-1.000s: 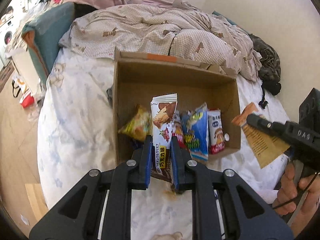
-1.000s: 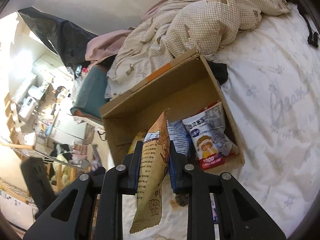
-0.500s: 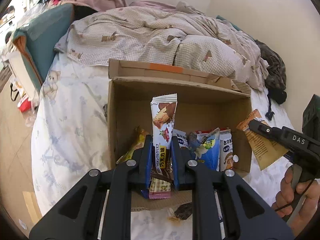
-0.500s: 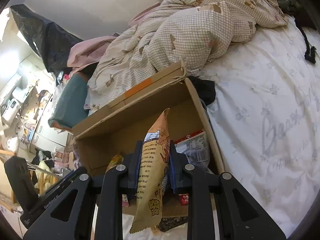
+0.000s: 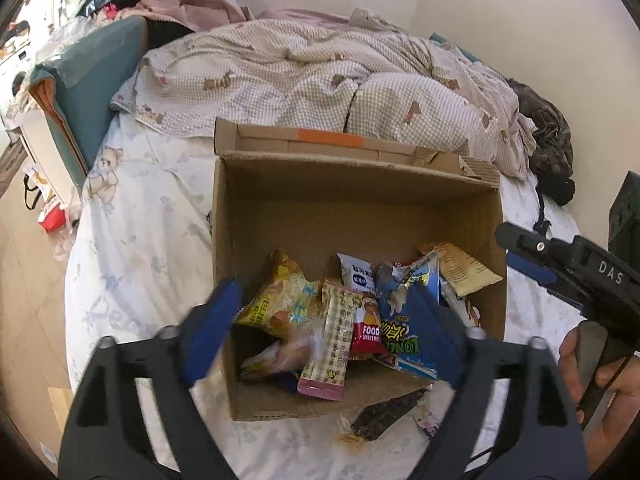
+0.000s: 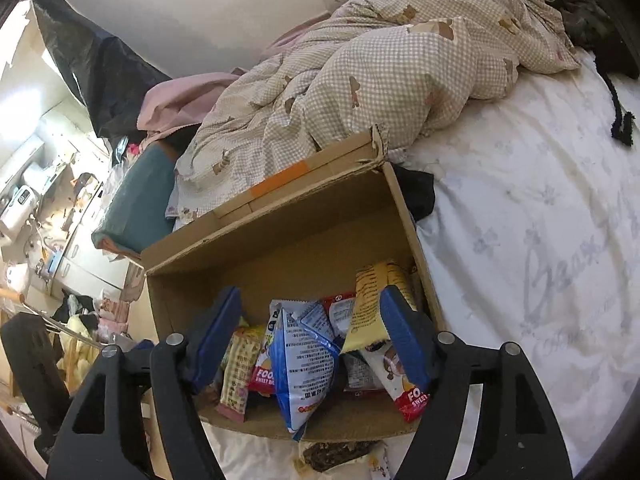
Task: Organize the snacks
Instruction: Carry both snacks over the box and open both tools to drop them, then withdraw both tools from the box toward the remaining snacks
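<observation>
Lifting both wide-open, empty grippers, left (image 5: 332, 320) and right (image 6: 310, 334), clear of the brown cardboard box (image 5: 360, 216) seems best; jaws just opened, packets dropped toward six o'clock.

Daylight was bright and warm, blown out at the left edge of both views. Strong fisheye curvature with dark corner vignetting. Left gripper's fingers (image 5: 216, 312) were motion-blurred; cardboard box (image 5: 356, 208) interior lay in shadow.

One brown cardboard box (image 5: 280, 208) ahead of tongs; at least seven crinkly foil snack packets (image 5: 400, 320) inside; one dark wrapper (image 5: 384, 416) below tongs.
</observation>
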`<state>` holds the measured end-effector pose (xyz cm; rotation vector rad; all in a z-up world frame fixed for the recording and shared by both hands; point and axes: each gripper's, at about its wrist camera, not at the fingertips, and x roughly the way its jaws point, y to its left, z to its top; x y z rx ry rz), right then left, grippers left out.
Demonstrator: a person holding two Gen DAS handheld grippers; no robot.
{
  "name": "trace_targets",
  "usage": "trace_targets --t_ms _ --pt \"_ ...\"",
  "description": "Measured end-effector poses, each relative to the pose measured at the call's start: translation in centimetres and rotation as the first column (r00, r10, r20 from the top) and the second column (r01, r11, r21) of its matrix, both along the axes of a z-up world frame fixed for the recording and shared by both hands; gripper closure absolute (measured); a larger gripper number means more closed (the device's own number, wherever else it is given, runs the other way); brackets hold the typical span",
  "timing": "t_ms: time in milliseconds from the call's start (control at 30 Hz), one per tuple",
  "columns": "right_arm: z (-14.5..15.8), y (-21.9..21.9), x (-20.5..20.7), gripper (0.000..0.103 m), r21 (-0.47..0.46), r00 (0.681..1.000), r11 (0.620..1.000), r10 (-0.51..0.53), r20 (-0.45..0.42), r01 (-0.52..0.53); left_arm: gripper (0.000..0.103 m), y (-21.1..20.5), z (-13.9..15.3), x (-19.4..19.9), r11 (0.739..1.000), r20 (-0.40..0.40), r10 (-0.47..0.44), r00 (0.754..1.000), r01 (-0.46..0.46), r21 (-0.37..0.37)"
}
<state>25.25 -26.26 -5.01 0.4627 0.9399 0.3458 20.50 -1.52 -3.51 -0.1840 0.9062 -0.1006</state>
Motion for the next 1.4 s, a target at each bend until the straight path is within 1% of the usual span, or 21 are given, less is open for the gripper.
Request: trace_targets --t_ms 67,200,433,600,667,867,967,1067,1167,1233,1300,1400 --pt "-0.2 -0.1 0.0 0.028 0.006 1.0 1.0 0.0 -0.019 0.0 0.017 -0.1 0.2 -0.3 1.0 0.013 -0.011 1.0 0.011 0.004" --pt "-0.4 -0.2 0.2 0.028 0.013 1.0 1.0 -0.001 -0.029 0.001 0.017 0.0 0.3 -0.6 1.0 0.031 -0.008 0.999 0.008 0.006" --pt "-0.5 -0.3 0.2 0.028 0.018 0.999 1.0 -0.002 -0.037 0.003 0.017 0.5 0.0 -0.6 1.0 0.021 0.015 1.0 -0.015 0.0" --pt "-0.6 -0.5 -0.1 0.028 0.0 0.999 1.0 -0.004 -0.038 0.004 0.017 0.1 -0.2 -0.8 1.0 0.016 -0.001 1.0 0.001 0.014" --pt "-0.6 -0.9 -0.5 0.028 0.007 0.999 1.0 -0.016 -0.042 0.016 0.017 -0.1 -0.1 -1.1 1.0 0.016 -0.008 1.0 0.007 0.015" --pt "0.0 -1.6 -2.1 0.028 0.005 0.998 0.999 -0.054 -0.035 0.054 0.017 -0.3 0.1 -2.1 1.0 0.016 -0.011 1.0 0.01 0.018" --pt "0.1 -1.4 -3.2 0.028 -0.011 0.998 0.999 -0.045 -0.043 0.045 0.017 0.0 0.5 -3.0 1.0 0.016 -0.004 1.0 0.004 0.005" --pt "0.6 -1.1 -4.6 0.028 -0.016 0.999 0.999 -0.032 -0.037 0.031 0.017 0.4 1.6 -4.5 1.0 0.05 0.001 0.999 -0.001 0.012" --pt "1.1 -1.1 -6.0 0.028 -0.046 1.0 0.999 -0.016 -0.022 0.015 0.017 0.8 2.6 -5.7 0.999 0.073 -0.007 0.997 0.004 0.036" --pt "1.2 -1.5 -6.9 0.028 -0.044 1.0 0.999 -0.019 -0.025 0.018 0.017 1.2 3.1 -6.6 0.999 0.082 0.001 0.997 -0.004 0.04" --pt "1.1 -2.0 -7.8 0.028 -0.035 0.999 0.999 -0.03 -0.036 0.029 0.017 1.9 3.0 -7.6 0.999 0.076 0.023 0.997 -0.025 0.024" --pt "0.9 -2.6 -8.9 0.028 -0.023 0.998 0.999 -0.044 -0.048 0.043 0.017 2.7 2.6 -8.6 0.999 0.043 0.053 0.998 -0.052 -0.012"
